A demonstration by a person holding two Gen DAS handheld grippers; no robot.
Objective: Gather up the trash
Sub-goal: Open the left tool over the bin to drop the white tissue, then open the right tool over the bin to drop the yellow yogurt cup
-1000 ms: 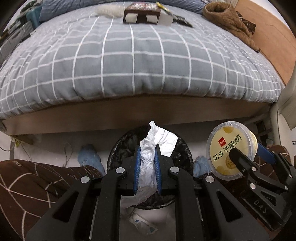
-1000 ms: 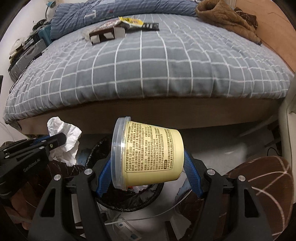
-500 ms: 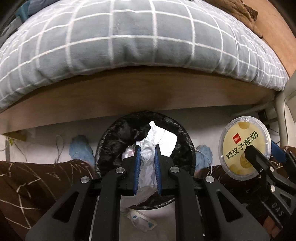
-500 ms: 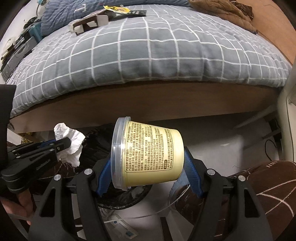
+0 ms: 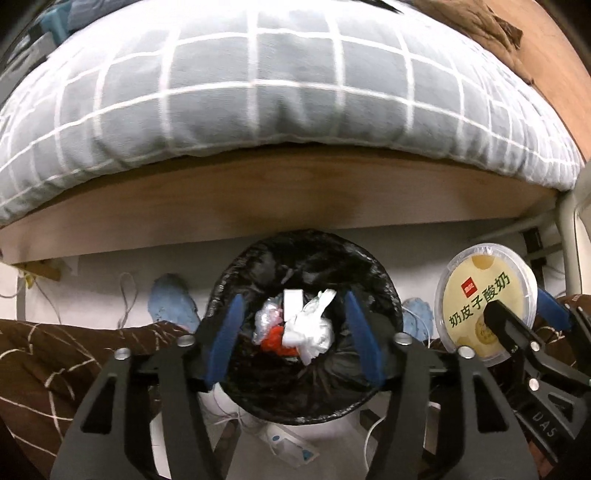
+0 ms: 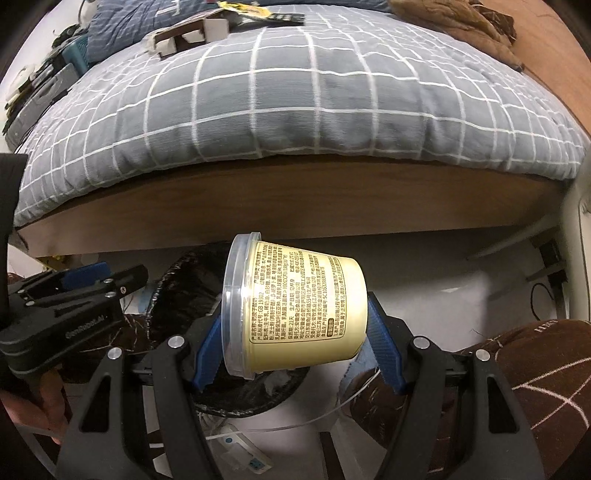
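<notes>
White crumpled tissue (image 5: 308, 330) already in the black-lined round bin (image 5: 384, 295); yellow yogurt tub (image 6: 295, 310) not yet.
Left gripper (image 5: 295, 341) hangs over the bin, its jaws having just opened, nothing between them. Right gripper (image 6: 295, 354) has its jaws clamped on the lidded tub beside the bin; cardboard and wrappers (image 6: 207, 27) remain on the grey checked bed (image 6: 295, 110).

The yogurt cup (image 6: 295, 306) hides much of the black-lined bin (image 6: 177, 295) behind it.
</notes>
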